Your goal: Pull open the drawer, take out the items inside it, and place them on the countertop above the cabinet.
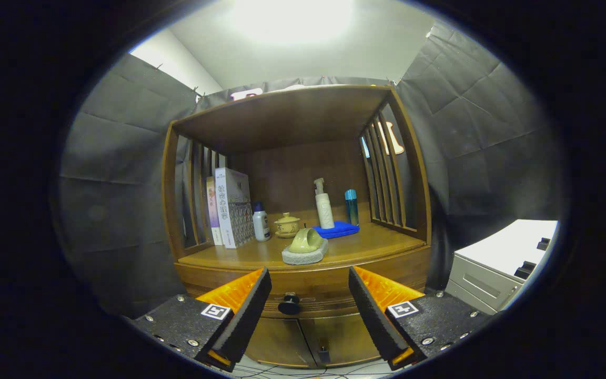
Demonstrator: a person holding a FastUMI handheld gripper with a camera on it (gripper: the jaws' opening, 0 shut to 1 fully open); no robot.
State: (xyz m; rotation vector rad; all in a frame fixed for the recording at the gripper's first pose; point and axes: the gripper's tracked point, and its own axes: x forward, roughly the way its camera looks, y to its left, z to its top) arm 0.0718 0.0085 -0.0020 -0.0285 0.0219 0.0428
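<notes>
A wooden cabinet [303, 279] stands ahead with a shut drawer under its countertop [366, 245]. The drawer's dark round knob [289, 304] sits between my two fingers, a little nearer the left one. My gripper [309, 287] is open, with nothing held, and the fingers stand apart on either side of the knob, short of the drawer front. What lies inside the drawer is hidden.
On the countertop stand books [231, 208], a white bottle [261, 222], a small lidded teapot [286, 225], a pump bottle [324, 205], a blue bottle [352, 206], a blue cloth [337, 229] and a green piece on a stone [305, 247]. A white drawer unit [497, 263] stands to the right. Two lower doors [303, 339] sit below the drawer.
</notes>
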